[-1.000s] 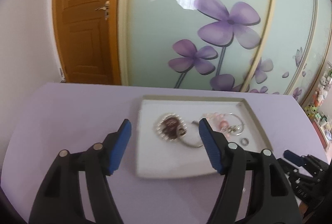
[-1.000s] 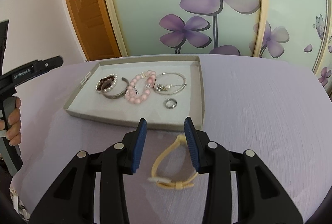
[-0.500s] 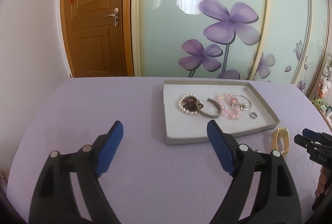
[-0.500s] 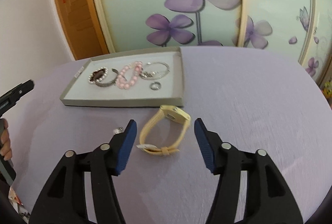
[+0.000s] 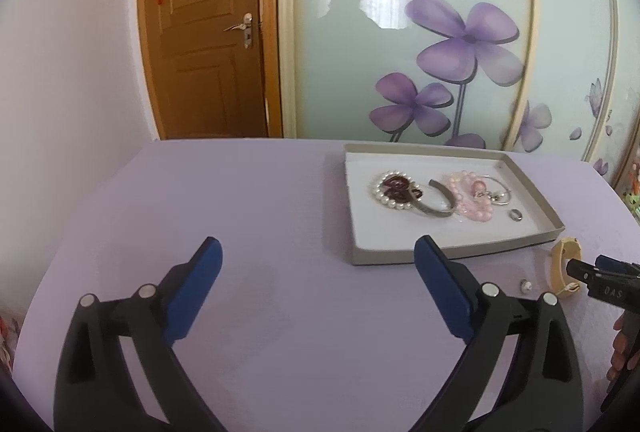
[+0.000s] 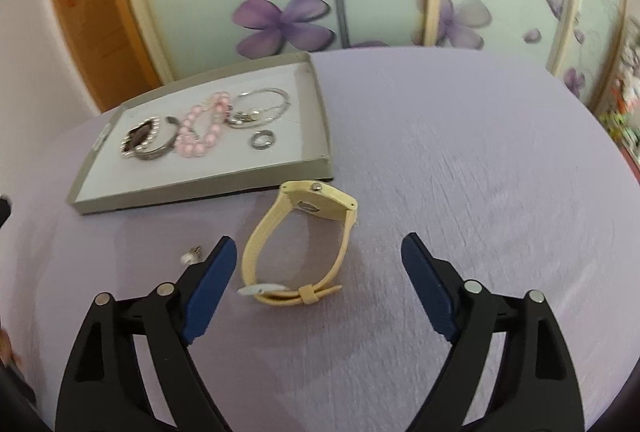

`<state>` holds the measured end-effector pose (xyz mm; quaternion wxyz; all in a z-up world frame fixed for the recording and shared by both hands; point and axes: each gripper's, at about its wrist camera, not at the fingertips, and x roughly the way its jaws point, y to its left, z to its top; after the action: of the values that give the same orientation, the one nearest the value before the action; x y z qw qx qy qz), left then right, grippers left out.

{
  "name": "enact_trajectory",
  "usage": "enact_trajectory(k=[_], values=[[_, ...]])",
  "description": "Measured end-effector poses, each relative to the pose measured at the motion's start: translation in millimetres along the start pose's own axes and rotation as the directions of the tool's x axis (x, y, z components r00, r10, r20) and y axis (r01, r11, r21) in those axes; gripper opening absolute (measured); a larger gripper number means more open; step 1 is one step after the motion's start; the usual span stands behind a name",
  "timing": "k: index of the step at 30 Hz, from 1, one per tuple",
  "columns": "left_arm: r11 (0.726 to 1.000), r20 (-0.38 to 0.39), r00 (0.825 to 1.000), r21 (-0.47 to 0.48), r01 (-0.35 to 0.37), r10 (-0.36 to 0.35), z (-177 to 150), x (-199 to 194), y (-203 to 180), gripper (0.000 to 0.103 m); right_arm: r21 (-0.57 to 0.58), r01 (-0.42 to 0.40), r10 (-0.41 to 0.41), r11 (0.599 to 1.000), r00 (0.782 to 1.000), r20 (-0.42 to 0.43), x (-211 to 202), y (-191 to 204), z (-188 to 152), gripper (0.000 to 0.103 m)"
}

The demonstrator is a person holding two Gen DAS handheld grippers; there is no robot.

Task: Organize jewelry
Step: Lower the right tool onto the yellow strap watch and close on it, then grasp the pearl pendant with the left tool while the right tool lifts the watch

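Note:
A shallow grey tray (image 5: 452, 255) (image 6: 192, 190) lies on the purple table and holds a pearl-and-dark bracelet (image 5: 394, 190), a grey cuff (image 5: 438, 208), a pink bead bracelet (image 6: 200, 130), a silver bangle (image 6: 262, 106) and a ring (image 6: 262, 140). A yellow wristwatch (image 6: 298, 240) (image 5: 564, 268) stands on the table in front of the tray. A small stud earring (image 6: 190, 254) (image 5: 525, 286) lies to its left. My right gripper (image 6: 318, 286) is open, its fingers either side of the watch. My left gripper (image 5: 318, 290) is open and empty, near the tray's front left.
The purple table (image 5: 248, 216) runs to a rounded edge. Behind it are a wooden door (image 5: 204, 44) and a glass panel with purple flowers (image 5: 460, 44). The right gripper's tip (image 5: 600, 278) shows at the left view's right edge.
My left gripper has pulled back and left from over the tray. My right gripper has opened wide, let go of the yellow watch and drawn back from it.

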<state>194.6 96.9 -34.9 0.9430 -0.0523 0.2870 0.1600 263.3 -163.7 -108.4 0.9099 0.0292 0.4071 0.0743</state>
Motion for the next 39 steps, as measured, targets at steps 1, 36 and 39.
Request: enact_trajectory(k=[1,36,39], values=[[1.000,-0.014,1.000,-0.007,0.008,-0.008,-1,2,2,0.097,0.013,0.004,-0.004,1.000,1.000,-0.006,2,-1,1,0.087],[0.987,-0.128,0.979,-0.047,0.153,-0.158,-13,24,-9,0.097,0.008,-0.043,0.043,0.999,0.997,-0.059,18,4,3,0.040],[0.981,-0.135,0.971,-0.024,0.194,-0.195,-16,22,-25,0.096,0.007,-0.069,0.069,0.998,0.997,-0.015,6,-5,2,0.039]])
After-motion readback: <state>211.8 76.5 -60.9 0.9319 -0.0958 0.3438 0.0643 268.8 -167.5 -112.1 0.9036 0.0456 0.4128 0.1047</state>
